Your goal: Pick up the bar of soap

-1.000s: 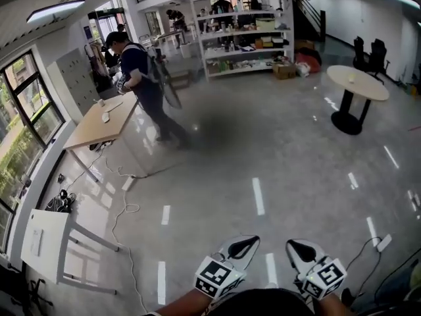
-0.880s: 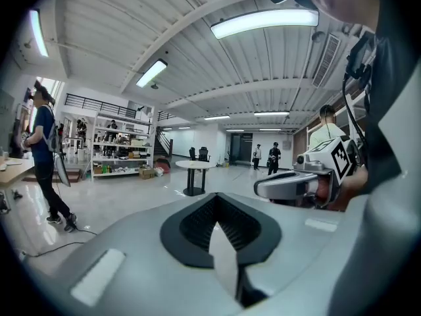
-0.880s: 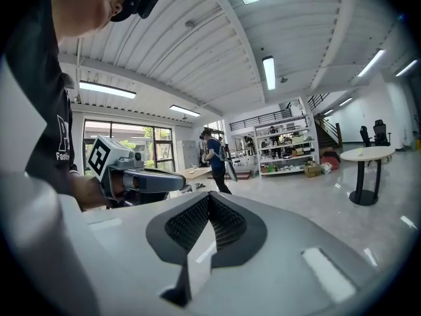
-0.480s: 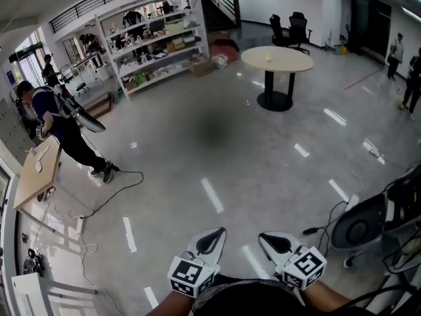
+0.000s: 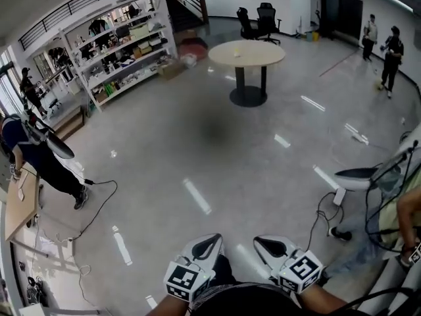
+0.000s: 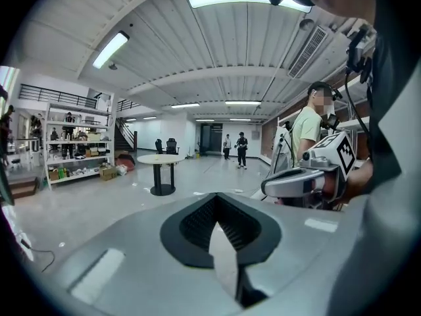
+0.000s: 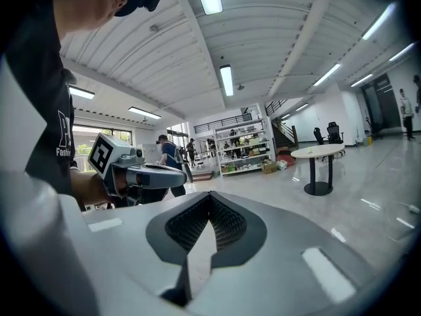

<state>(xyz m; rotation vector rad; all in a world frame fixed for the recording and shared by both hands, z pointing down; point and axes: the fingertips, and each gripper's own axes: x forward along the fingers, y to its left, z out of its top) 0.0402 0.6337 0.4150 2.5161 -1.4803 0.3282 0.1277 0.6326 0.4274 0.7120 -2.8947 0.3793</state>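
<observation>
No bar of soap can be made out for certain; a small pale object (image 5: 238,52) lies on the round table (image 5: 263,56) far across the floor. In the head view both grippers sit side by side at the bottom edge, over bare floor. My left gripper (image 5: 209,243) and my right gripper (image 5: 268,245) hold nothing. In the left gripper view the left gripper (image 6: 217,203) has its dark pads together, and the right gripper (image 6: 309,180) shows beside it. The right gripper (image 7: 209,201) looks the same in its own view, shut and empty.
Shelving (image 5: 118,45) with boxes lines the far left. A person (image 5: 39,157) stands by a wooden desk (image 5: 18,206), with cables (image 5: 99,196) trailing on the floor. Office chairs (image 5: 260,18) stand behind the table, two people (image 5: 388,51) at far right, and a stand with cables (image 5: 368,173) close right.
The view has swung round: the round table slid from the right to the top centre, the person and desk to the left edge. Both grippers stay shut, side by side.
</observation>
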